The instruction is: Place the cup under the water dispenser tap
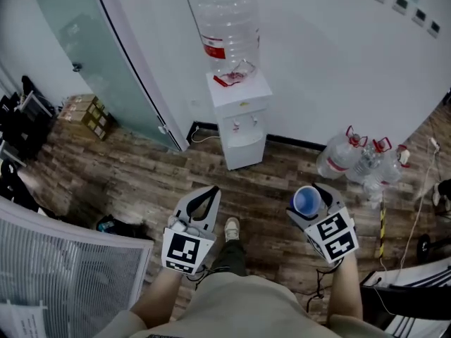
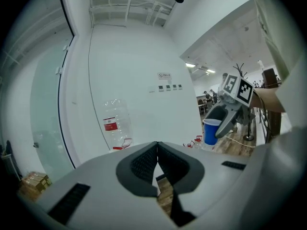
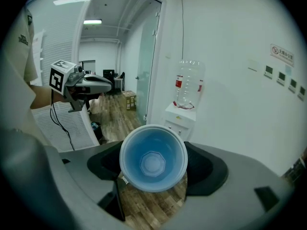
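A blue plastic cup (image 1: 306, 201) sits upright between the jaws of my right gripper (image 1: 313, 204), which is shut on it; its empty inside fills the right gripper view (image 3: 152, 159). The white water dispenser (image 1: 239, 122) stands against the far wall with a clear bottle (image 1: 229, 30) on top, some way ahead of both grippers. Its taps (image 1: 245, 124) sit above a recessed bay. My left gripper (image 1: 203, 201) is shut with nothing in it; its tips meet in the left gripper view (image 2: 157, 150). From there the cup (image 2: 210, 131) shows at right.
Several empty water bottles (image 1: 359, 159) stand on the wooden floor right of the dispenser. A frosted glass door (image 1: 106, 55) is at left, cardboard boxes (image 1: 88, 115) beside it. A white slatted panel (image 1: 63, 266) stands near left. A shoe (image 1: 230, 228) shows between the grippers.
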Tool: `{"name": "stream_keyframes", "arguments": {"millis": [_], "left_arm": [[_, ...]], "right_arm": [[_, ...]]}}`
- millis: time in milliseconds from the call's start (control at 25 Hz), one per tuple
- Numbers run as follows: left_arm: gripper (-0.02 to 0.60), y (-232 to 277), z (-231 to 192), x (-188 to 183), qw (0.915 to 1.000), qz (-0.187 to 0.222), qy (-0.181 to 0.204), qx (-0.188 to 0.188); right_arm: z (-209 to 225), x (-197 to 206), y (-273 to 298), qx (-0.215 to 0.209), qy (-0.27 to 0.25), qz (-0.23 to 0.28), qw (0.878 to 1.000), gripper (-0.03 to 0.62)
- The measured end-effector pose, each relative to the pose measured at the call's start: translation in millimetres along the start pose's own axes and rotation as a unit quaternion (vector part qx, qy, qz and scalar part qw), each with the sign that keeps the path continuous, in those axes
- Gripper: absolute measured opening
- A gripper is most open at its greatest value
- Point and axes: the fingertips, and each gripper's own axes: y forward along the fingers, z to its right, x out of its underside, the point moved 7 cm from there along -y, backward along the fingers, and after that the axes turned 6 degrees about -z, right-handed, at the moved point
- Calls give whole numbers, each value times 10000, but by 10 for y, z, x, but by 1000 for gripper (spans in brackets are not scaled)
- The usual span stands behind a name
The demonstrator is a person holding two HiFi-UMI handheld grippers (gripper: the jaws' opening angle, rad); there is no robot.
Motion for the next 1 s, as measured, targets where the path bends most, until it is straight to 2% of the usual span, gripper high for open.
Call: {"name": "stream_keyframes", "arguments": {"millis": [280, 440, 680, 1000], "left_arm": [[8, 661, -571, -49, 9997, 7, 23, 240], [8, 1017, -951, -78, 9996, 78, 63, 256], [8, 1536, -1527, -18, 9986, -36, 79, 516], [8, 2100, -1899, 118, 9962, -68, 137, 858]], "right_arm": [[358, -426, 604, -39, 113, -243, 9996, 376], [577, -704, 950, -48, 259, -291, 9992, 376], [875, -1118, 1498, -36, 530, -401, 9978, 376], [1190, -1310, 2127, 105, 800, -635, 9947, 377]]}}
